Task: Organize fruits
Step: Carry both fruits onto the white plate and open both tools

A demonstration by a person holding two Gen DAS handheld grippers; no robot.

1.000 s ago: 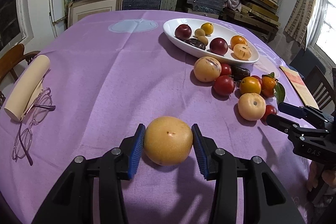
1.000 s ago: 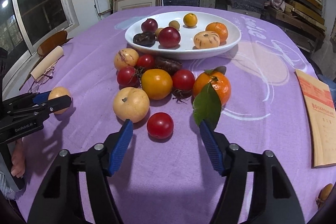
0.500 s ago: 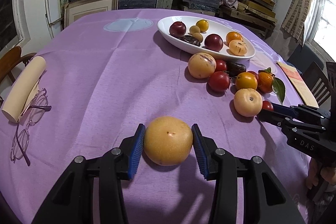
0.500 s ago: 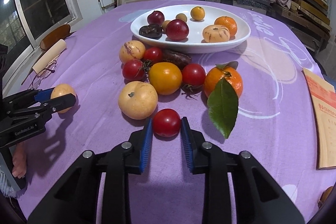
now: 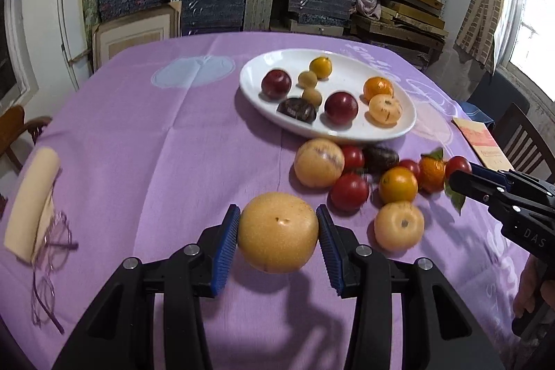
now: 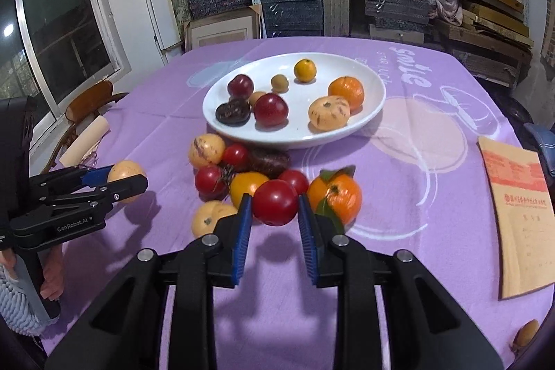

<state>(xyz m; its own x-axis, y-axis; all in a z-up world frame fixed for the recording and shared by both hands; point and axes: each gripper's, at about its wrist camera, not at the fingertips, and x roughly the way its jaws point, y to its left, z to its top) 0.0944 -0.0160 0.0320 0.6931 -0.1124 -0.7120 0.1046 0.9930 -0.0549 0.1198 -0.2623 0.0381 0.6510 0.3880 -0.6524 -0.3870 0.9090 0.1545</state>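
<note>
1. White plate (image 6: pixel 376 99) sits beyond the loose fruit pile, already crowded; added fruit could roll off.
2. Left gripper (image 5: pixel 277 233) clamps the yellow pear (image 5: pixel 277 231); its weight may slip it.
3. Right gripper (image 6: pixel 274 222) clamps the red tomato (image 6: pixel 274 201); squeezing could bruise it.

Glossy white plate (image 6: pixel 374 99) on matt purple cloth (image 6: pixel 416 169); smooth, shiny tomato (image 6: pixel 275 202).

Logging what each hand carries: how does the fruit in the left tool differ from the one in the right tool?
The left tool holds a yellow-tan pear, dull and speckled; the right tool holds a tomato, red and glossy. The pear looks larger and spreads its pads wider. Both are round, clamped between blue pads and lifted off the cloth.
</note>
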